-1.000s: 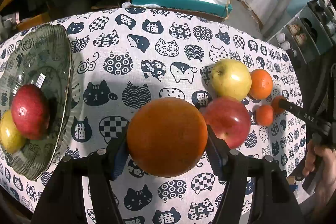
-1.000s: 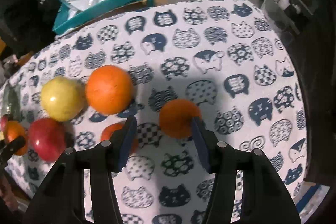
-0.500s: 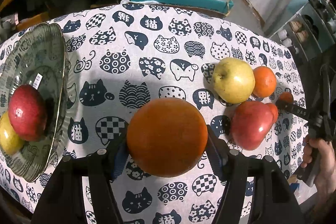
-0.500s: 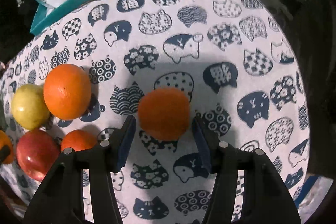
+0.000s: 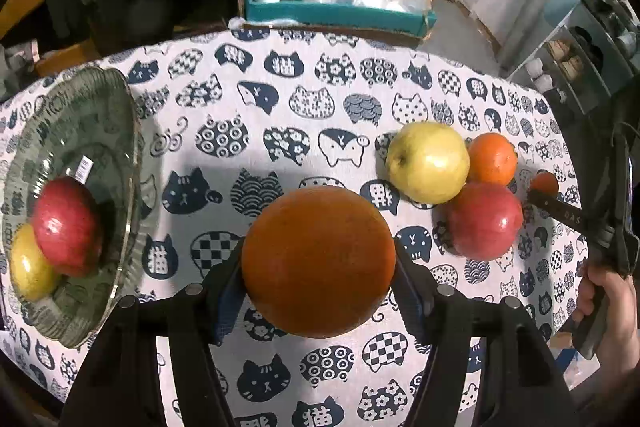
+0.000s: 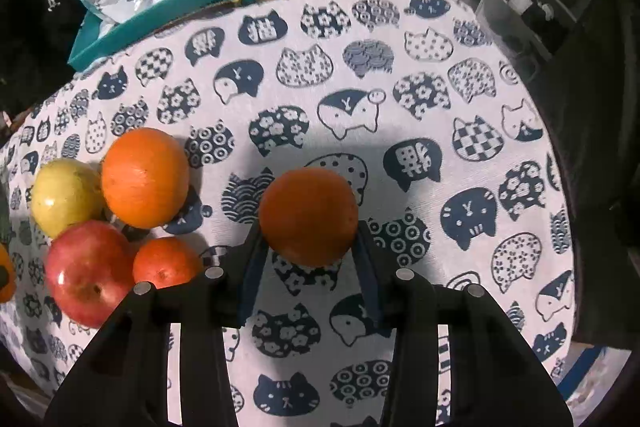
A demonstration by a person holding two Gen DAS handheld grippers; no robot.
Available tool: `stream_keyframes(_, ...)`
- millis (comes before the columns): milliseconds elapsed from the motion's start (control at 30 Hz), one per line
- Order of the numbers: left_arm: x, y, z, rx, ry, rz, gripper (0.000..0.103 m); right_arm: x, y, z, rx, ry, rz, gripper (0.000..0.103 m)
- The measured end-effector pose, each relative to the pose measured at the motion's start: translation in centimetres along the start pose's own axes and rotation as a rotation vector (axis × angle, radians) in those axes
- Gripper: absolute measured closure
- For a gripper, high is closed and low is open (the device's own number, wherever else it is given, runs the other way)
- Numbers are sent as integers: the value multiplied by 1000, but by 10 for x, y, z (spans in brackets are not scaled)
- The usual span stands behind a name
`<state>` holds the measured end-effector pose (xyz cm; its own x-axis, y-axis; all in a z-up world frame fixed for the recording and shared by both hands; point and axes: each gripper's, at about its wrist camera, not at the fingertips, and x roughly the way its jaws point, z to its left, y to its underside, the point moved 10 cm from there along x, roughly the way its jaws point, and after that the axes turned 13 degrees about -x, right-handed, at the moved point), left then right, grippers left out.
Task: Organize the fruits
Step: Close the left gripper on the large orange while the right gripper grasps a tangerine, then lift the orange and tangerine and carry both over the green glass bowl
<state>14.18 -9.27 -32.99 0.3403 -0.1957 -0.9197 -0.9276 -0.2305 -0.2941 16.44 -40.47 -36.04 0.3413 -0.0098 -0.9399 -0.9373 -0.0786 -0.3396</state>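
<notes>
Left gripper (image 5: 318,281) is clamped on a big orange (image 5: 318,261), pads snug on both sides, fruit held up off the cloth (image 5: 280,115). What matters for its next move: the glass plate (image 5: 124,187) sits off to that gripper's left and a bit ahead, tilted in view because of the lens, with a red apple (image 5: 66,225) and a yellow fruit (image 5: 28,269) already in it. So I'd guess the orange goes left, and it needs to land toward the plate's free far side, not on top of those two.

Right gripper (image 6: 308,259) has just pinched a small orange (image 6: 308,215), blue pads pressed on its flanks, jaws about as narrow as they go. From that gripper the remaining pile is off to its left: an orange (image 6: 144,177), a yellow apple (image 6: 66,201), a red apple (image 6: 90,271) and a tangerine (image 6: 166,263), all bunched and touching. The plate is way past them, so the left hand is clearly the nearer one. A round fruit has no long axis, so grip angle shouldn't matter much.

Beyond the table's far edge there's a teal box (image 5: 336,13) with bags.
</notes>
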Motion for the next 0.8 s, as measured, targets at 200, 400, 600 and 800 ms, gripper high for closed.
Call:
stream_keyframes(200,-19,-6,3,4,0,-45,36,-26,-7,12,-29,9,-61,62)
stream_keyframes(400,-42,-11,8,13,-4,-97,36,-54,-17,33,-67,4,-128,62)
stream_keyframes(600,-64,-16,14,16,-5,-144,36,-83,-24,55,-108,-1,-187,62)
stream_keyframes(800,-86,-21,22,19,-11,-192,36,-115,-30,77,-153,-6,-243,62)
